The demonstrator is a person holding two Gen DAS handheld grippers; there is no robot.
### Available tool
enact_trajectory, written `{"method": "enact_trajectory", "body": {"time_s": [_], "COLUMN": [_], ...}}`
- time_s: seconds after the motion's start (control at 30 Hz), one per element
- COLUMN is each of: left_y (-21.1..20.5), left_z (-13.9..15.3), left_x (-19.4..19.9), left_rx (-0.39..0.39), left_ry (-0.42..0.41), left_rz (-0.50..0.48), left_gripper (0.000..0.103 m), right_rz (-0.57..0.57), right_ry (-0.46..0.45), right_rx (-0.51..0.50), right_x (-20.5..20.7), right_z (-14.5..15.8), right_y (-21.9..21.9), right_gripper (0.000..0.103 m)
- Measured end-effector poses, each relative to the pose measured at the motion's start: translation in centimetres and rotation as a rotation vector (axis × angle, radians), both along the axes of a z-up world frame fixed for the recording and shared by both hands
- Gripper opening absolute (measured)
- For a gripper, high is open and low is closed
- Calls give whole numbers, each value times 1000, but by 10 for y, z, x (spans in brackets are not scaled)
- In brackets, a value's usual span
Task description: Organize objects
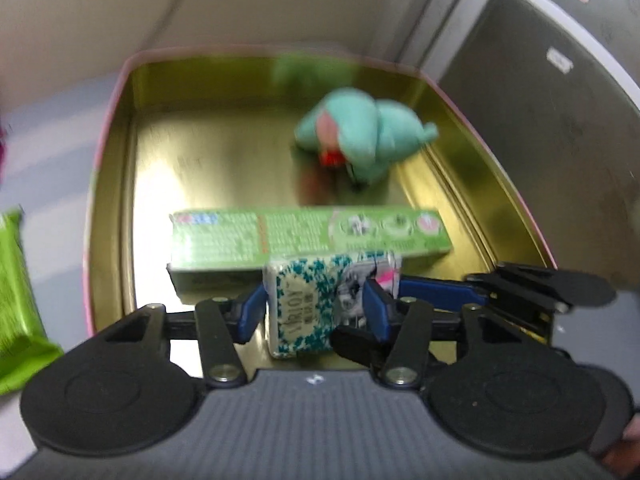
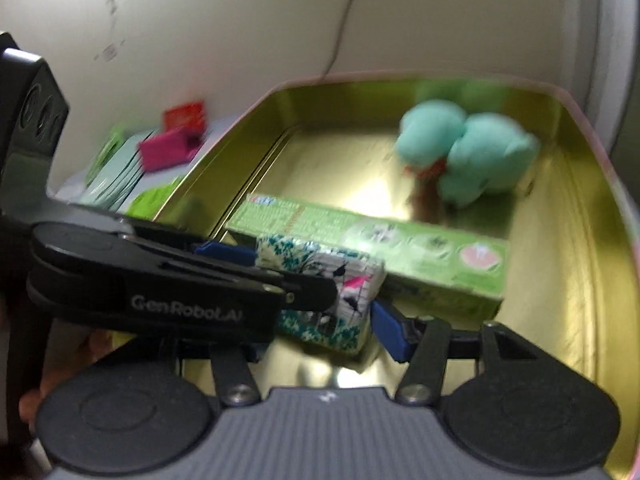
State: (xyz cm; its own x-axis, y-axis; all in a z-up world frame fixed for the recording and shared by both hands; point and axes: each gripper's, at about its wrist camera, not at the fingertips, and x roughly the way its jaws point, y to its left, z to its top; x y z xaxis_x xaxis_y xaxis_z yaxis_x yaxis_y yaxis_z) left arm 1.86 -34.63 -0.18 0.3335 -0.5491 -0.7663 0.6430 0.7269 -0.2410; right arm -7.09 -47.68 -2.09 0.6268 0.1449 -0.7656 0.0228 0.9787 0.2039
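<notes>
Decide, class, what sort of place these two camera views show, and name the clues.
Probably a home table or desk corner by a plain wall: an open gold-lined tin holds a mint plush toy and a green carton, with small packets scattered beside it.

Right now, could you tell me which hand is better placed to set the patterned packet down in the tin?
Left, probably: the left gripper flanks the patterned packet squarely above the tin floor, while the right gripper reaches from the side, one finger hidden.

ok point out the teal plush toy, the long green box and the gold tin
teal plush toy (image 1: 360,132): left wrist view, middle of its body
long green box (image 1: 308,234): left wrist view, centre of its printed top face
gold tin (image 2: 248,128): right wrist view, inner left wall
</notes>
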Motion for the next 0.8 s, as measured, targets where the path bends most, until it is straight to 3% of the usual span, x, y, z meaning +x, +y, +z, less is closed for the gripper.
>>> {"method": "enact_trajectory", "body": {"time_s": [0.1,0.2,0.37,0.57,0.8], "left_y": [2,17,49,85,119], "left_z": [13,28,43,46,44], "left_x": [-17,-41,-70,-88,-98], "left_rx": [9,16,3,22,39], "left_ry": [-145,-294,-456,-498,-545], "left_rz": [-7,-16,-5,16,55], "left_gripper": [56,56,62,63,63], "right_rz": [-27,-43,-130,-258,-282], "right_ry": [-106,-165,-311,-458,-507], "right_rx": [-93,-75,-9,49,44], "right_x": [-11,-34,-83,-129,-141], "right_z": [6,13,25,31,43], "right_y": [10,16,15,29,48], "right_gripper": [56,56,57,60,66]}}
